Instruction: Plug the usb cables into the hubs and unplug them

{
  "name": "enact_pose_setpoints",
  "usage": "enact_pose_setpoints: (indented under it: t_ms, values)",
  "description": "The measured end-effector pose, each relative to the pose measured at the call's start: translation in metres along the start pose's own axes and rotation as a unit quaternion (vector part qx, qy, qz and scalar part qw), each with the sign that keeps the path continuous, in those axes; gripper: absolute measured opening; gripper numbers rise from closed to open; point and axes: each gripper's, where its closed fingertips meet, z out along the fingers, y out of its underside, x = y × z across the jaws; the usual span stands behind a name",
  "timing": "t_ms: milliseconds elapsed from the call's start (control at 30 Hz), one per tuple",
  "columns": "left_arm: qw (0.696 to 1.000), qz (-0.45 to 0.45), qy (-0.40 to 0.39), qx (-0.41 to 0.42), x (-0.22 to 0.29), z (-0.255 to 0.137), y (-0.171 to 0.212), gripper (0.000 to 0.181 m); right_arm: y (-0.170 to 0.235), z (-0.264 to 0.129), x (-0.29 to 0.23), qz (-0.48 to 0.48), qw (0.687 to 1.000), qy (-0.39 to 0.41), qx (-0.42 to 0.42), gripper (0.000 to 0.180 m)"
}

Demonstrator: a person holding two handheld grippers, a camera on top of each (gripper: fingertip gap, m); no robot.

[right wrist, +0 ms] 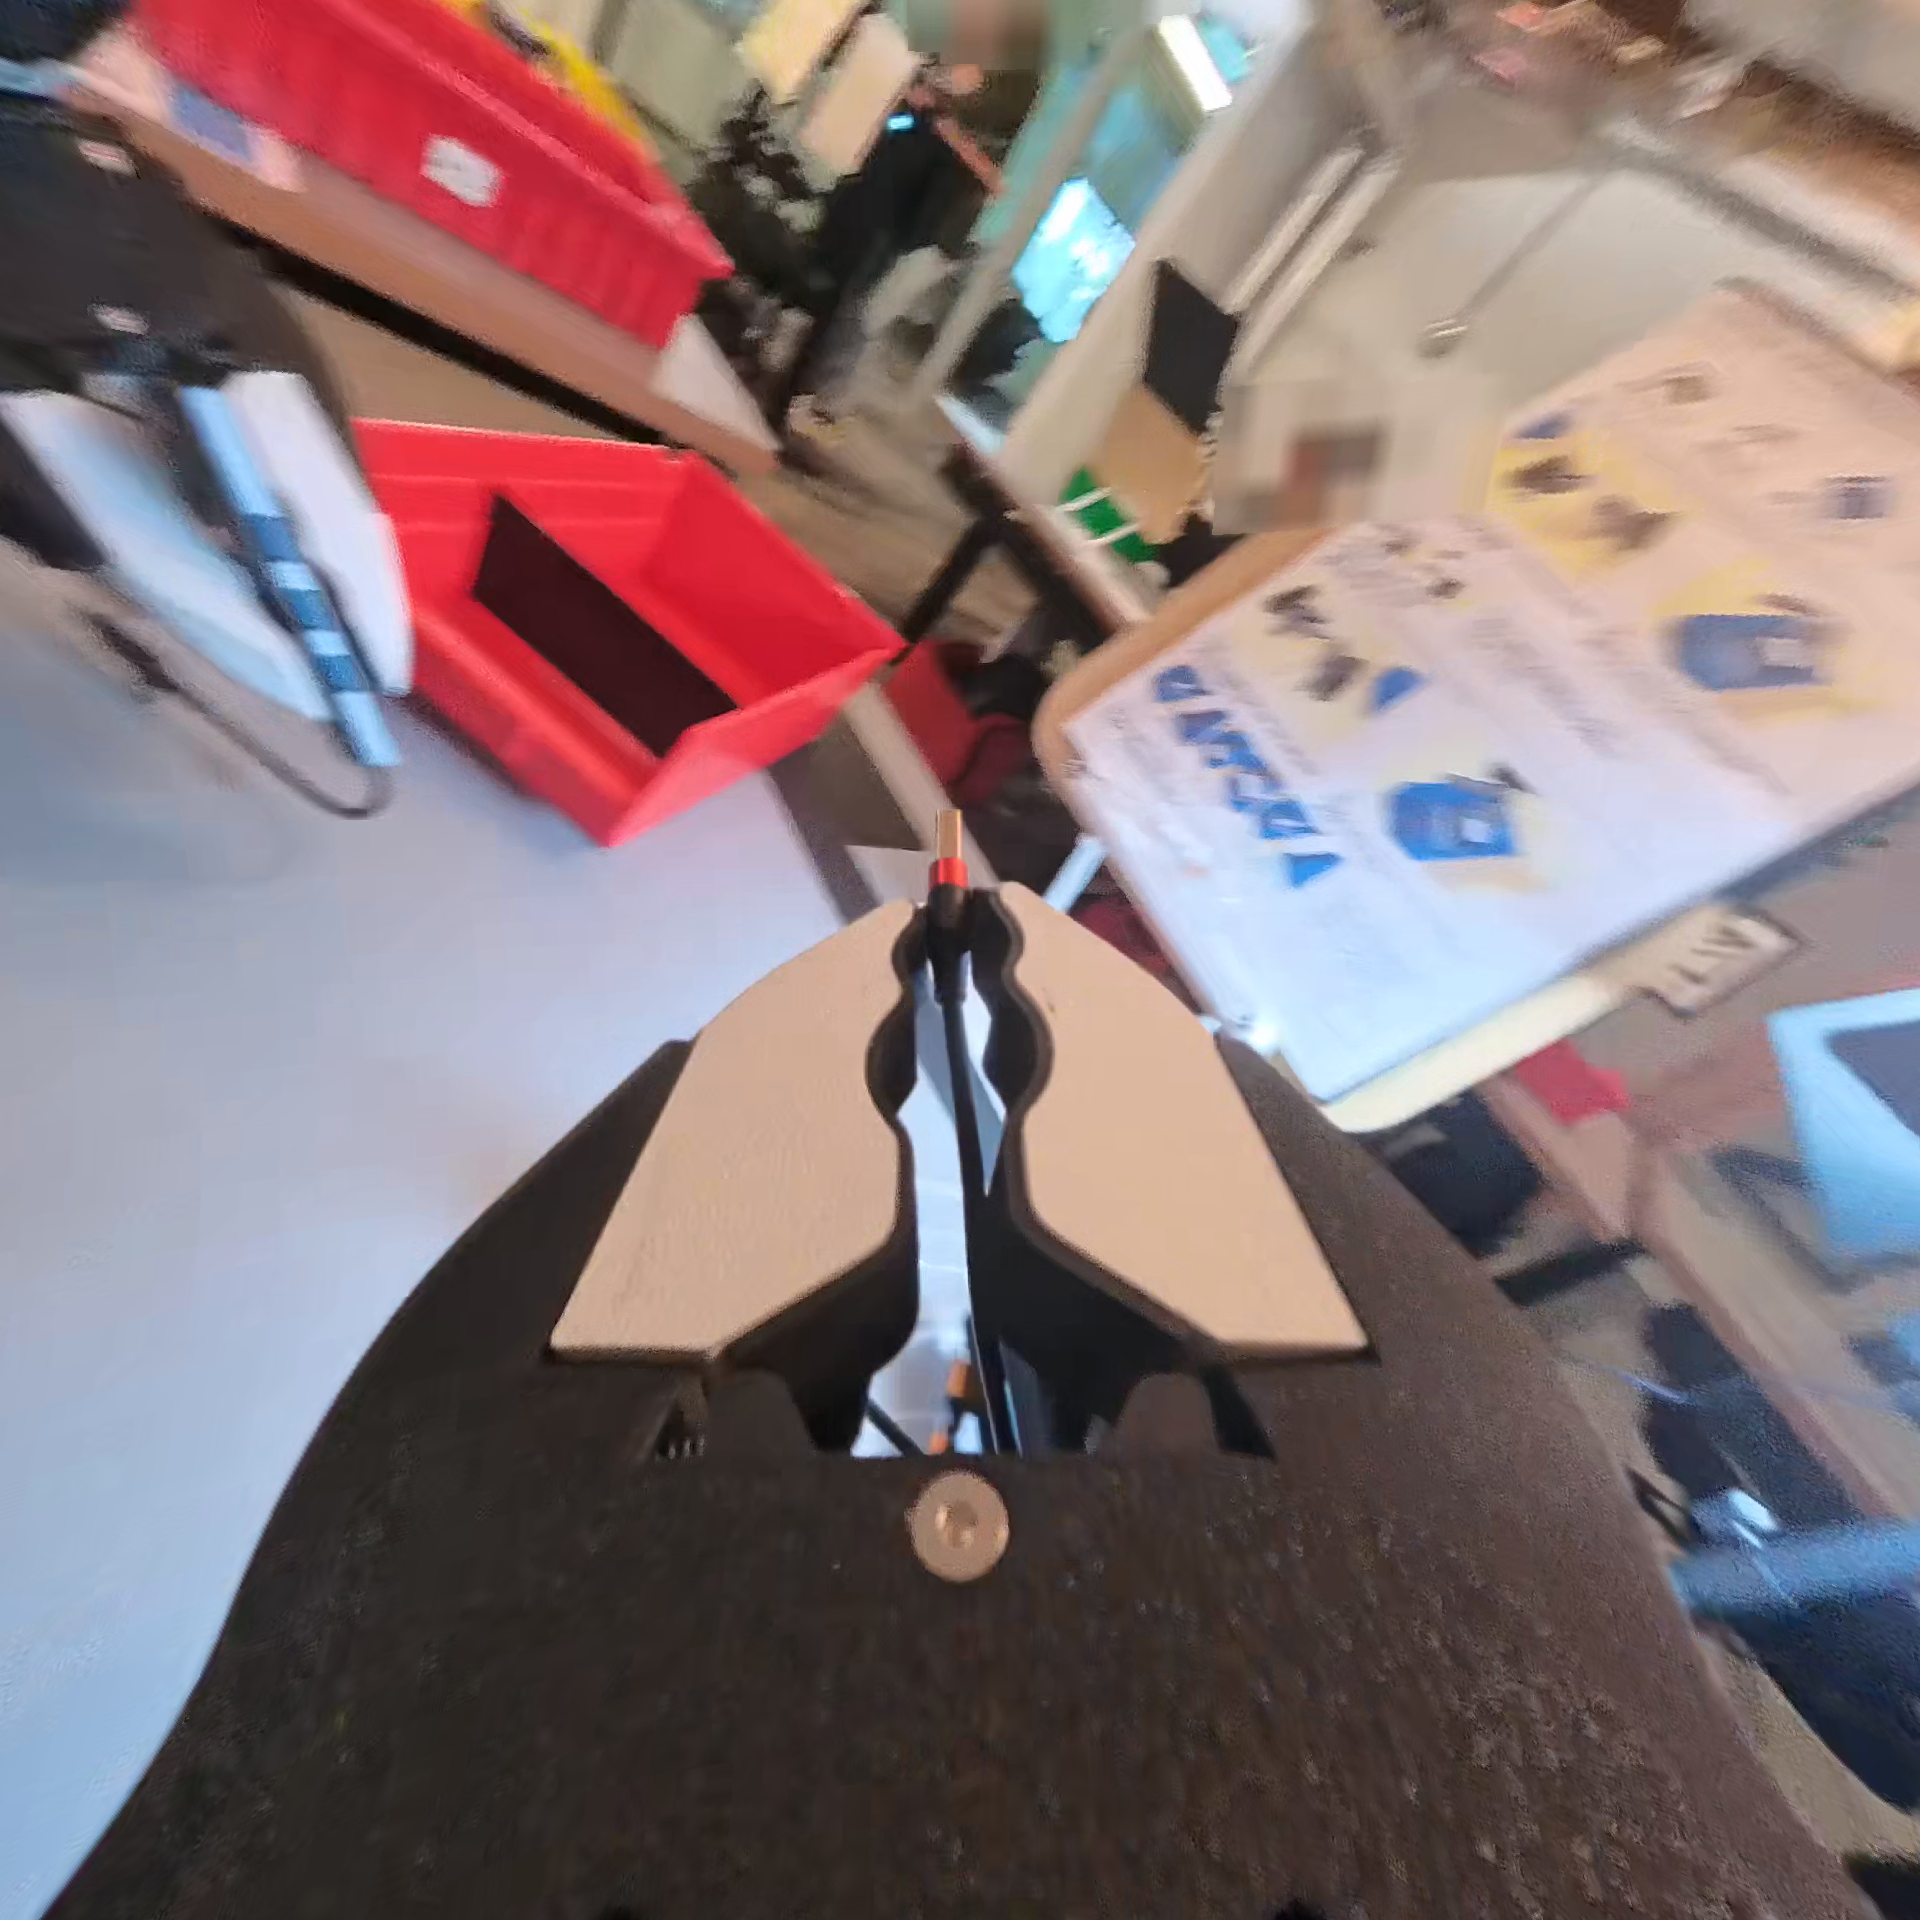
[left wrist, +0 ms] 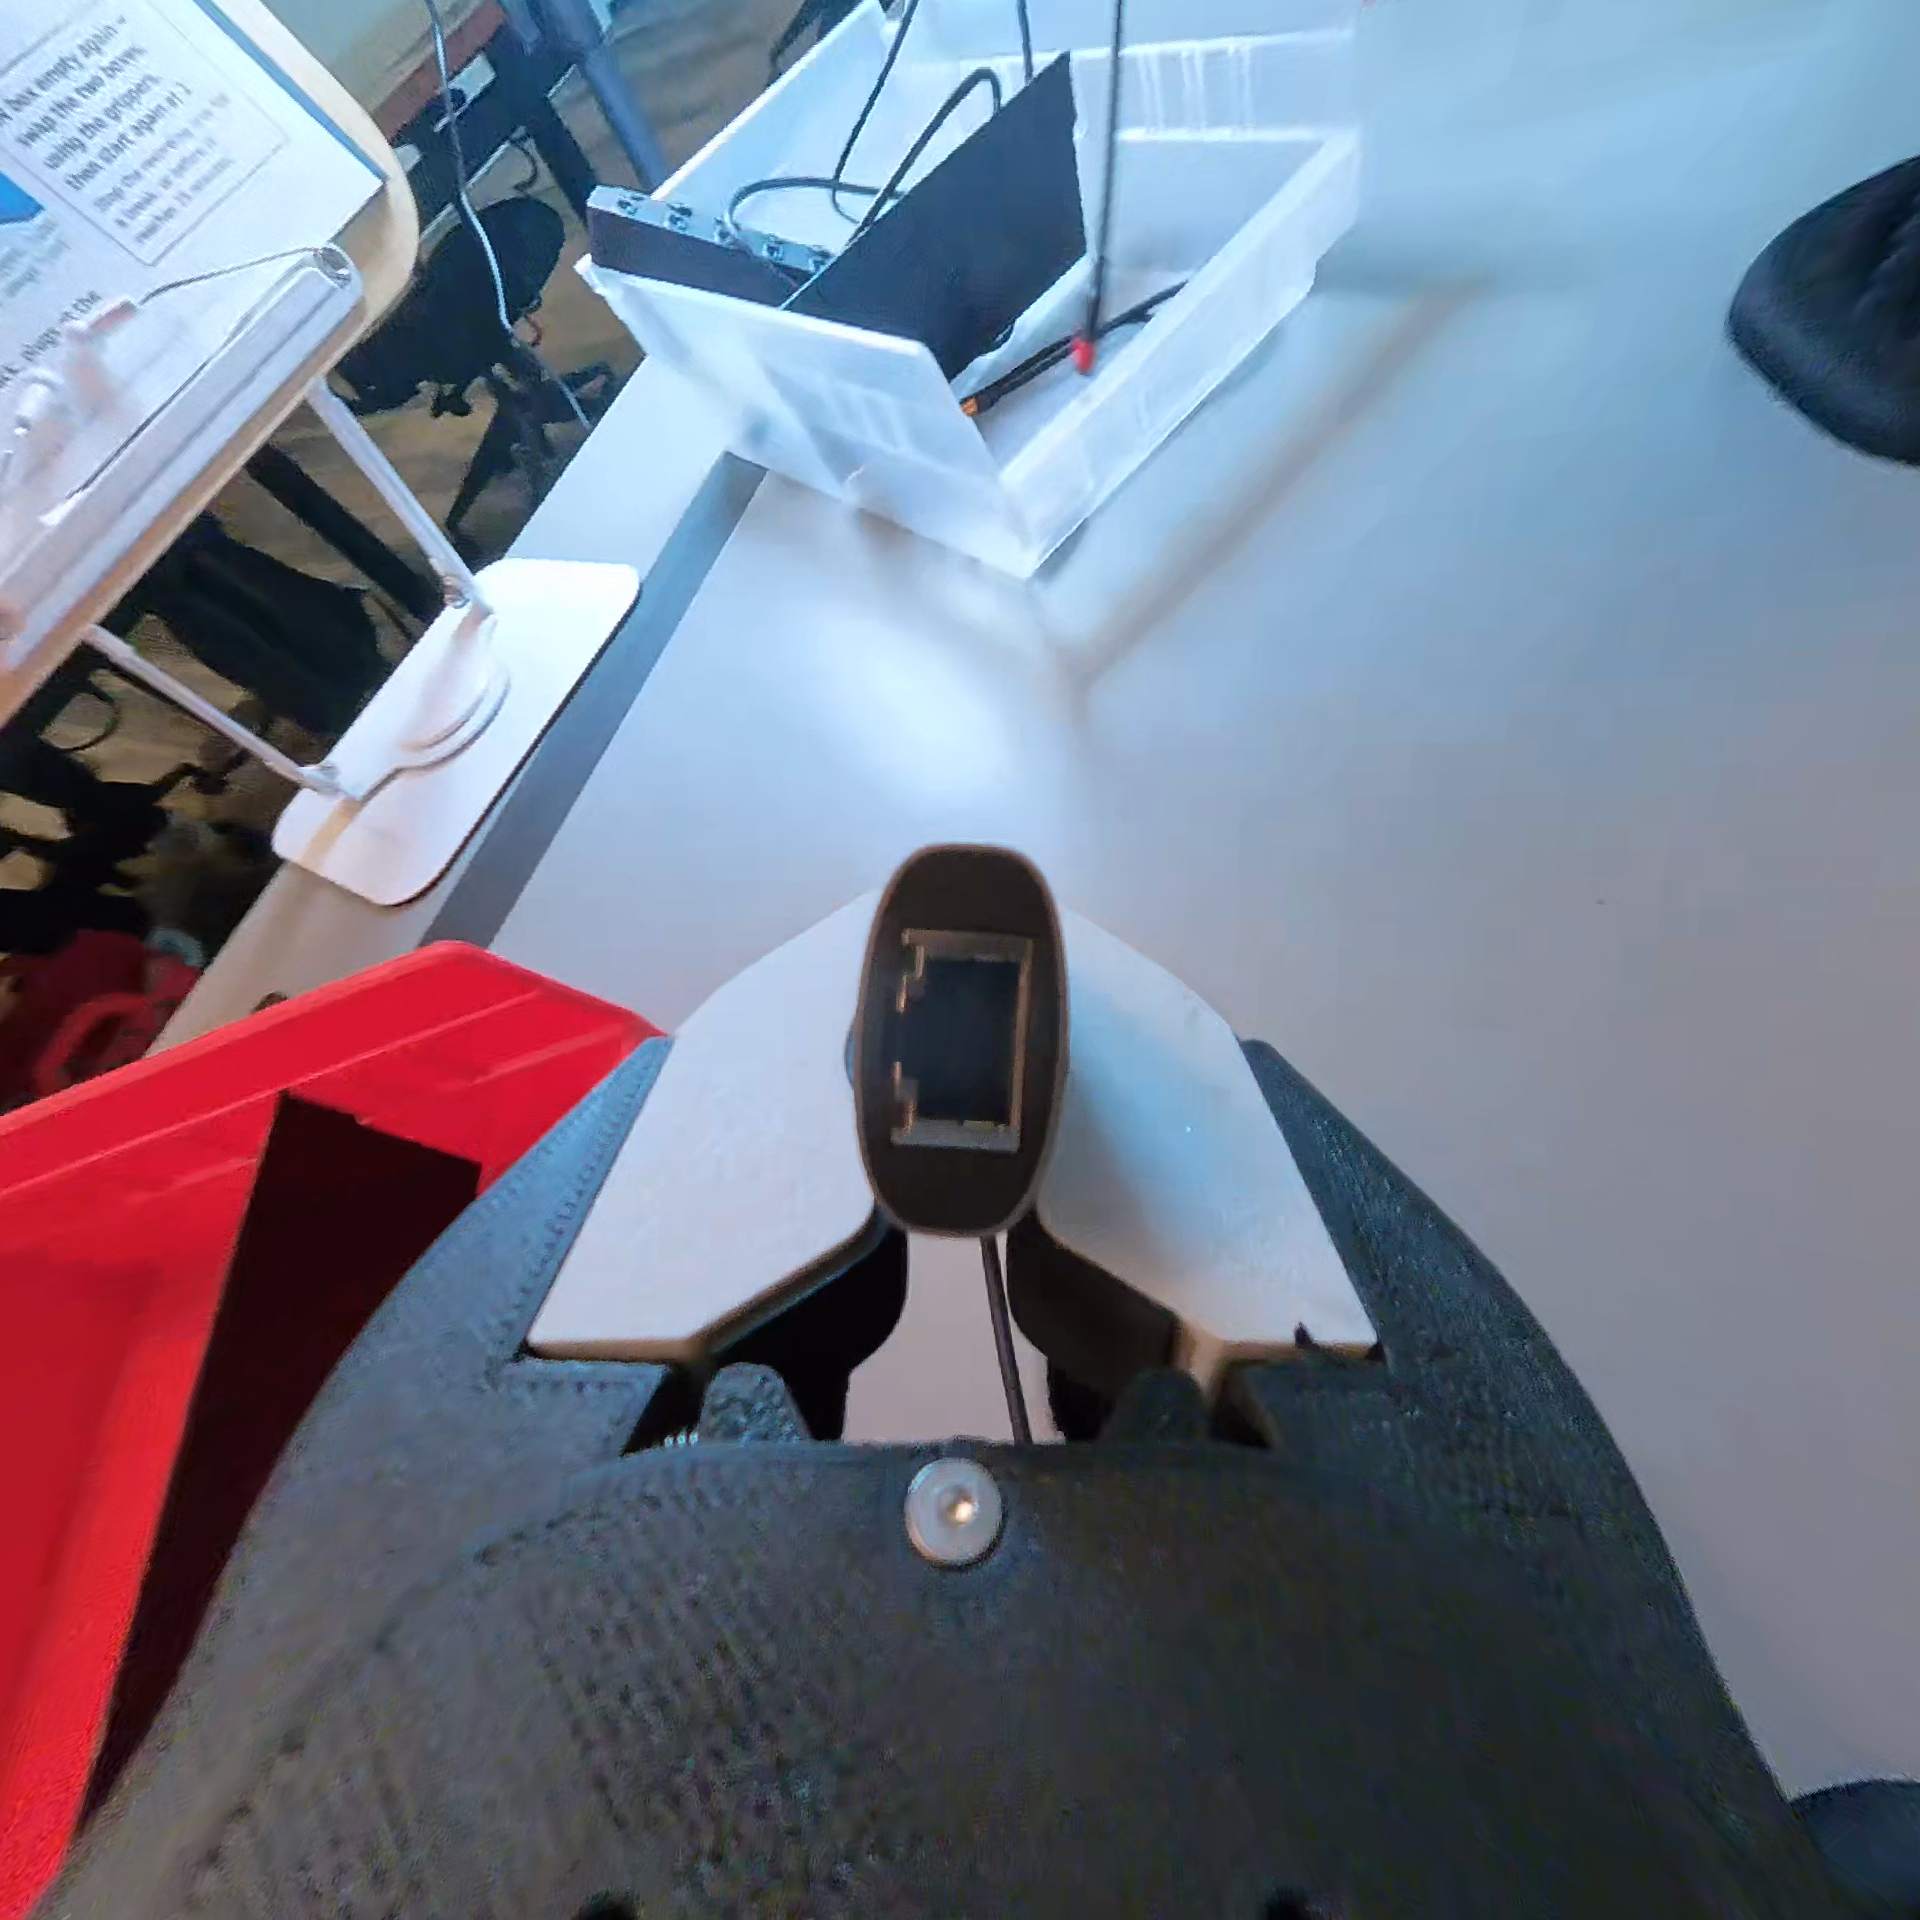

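Hub (left wrist: 961, 1049) and plug (right wrist: 948, 868) gripped, ready to mate.
My left gripper (left wrist: 961, 1081) clamps the hub port-forward; my right gripper (right wrist: 951, 914) pinches the cable (right wrist: 971, 1122), plug protruding ahead.

The left gripper (left wrist: 961, 1039) was clamped around a grey hub (left wrist: 961, 1049), holding it end-on above the table, both pale fingers (left wrist: 748, 1143) pressed to its sides. The right gripper (right wrist: 948, 914) pinched a black USB cable (right wrist: 961, 1091) at its fingertips, the plug (right wrist: 948, 847) projecting forward.
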Motion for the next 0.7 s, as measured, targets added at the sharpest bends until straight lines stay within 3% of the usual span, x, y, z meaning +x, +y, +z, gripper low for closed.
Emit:
enact_pose_setpoints:
  t_ms: [133, 267, 333, 500, 700]
  values:
    - [1.000, -0.005, 0.017, 0.002, 0.008, 0.008, 0.002, 0.019, 0.042, -0.009, 0.032, 0.011, 0.997, 0.059, -0.038, 0.008]
    - [0.999, -0.009, 0.038, 0.019, 0.020, 0.012, -0.004, 0.018, 0.129, 0.003, 0.034, 0.000, 0.978, 0.071, -0.197, 0.009]
    - [0.998, -0.019, 0.050, 0.037, 0.024, 0.012, -0.010, 0.018, 0.147, 0.008, 0.029, 0.004, 0.971, 0.064, -0.232, 0.026]
    - [0.989, -0.064, 0.090, 0.101, 0.029, 0.002, -0.030, 0.018, 0.089, 0.031, -0.013, 0.019, 0.988, -0.016, -0.155, 0.040]
    - [0.969, -0.089, 0.129, 0.194, 0.039, -0.018, -0.063, 0.018, 0.010, 0.058, -0.145, 0.033, 0.964, -0.260, -0.047, 0.040]
